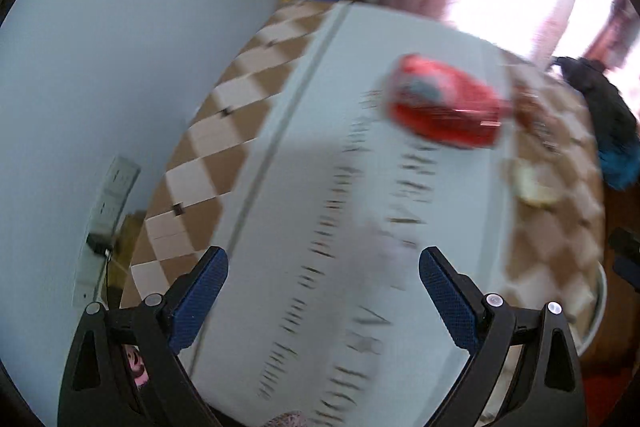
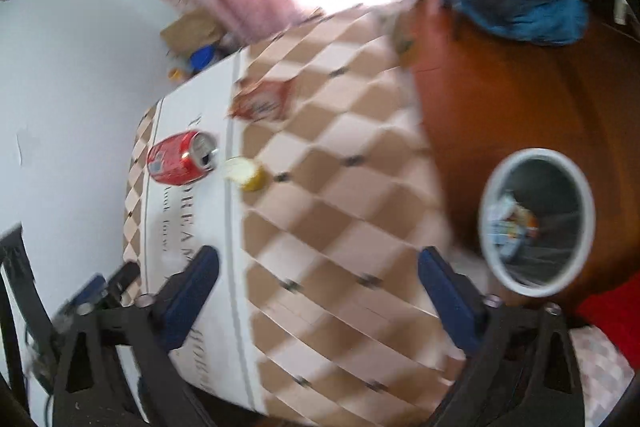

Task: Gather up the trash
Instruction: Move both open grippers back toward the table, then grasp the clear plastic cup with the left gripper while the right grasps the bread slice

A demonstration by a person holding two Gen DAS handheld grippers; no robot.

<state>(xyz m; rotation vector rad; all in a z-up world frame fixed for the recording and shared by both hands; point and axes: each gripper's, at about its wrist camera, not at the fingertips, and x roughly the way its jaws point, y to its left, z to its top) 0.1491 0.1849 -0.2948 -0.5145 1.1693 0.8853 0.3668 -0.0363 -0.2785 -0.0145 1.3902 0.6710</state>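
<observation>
- left wrist view, lower edge: the left claw is spread wide with nothing between its blue pads, hanging over the white strip of the worktop.
- same view, right of centre: a crushed red can lies on its side well ahead of that claw; the frame is smeared, so i'd judge a reach made at this speed could clip the can and roll it off.
- right wrist view, left of centre: the can shows sharper, and just beside it to the right sits a small yellow lid; above them, toward upper centre, a red and white wrapper lies flat.
- right wrist view, lower edge: the right claw is also wide apart and holds nothing, over the checked cloth.
- right wrist view, far right: a grey bin stands off the worktop edge with some litter already inside. it is well apart from the can, so a weak pinch on the dented can might slip mid-carry.
- the flat wrapper looks hard to pinch.
</observation>
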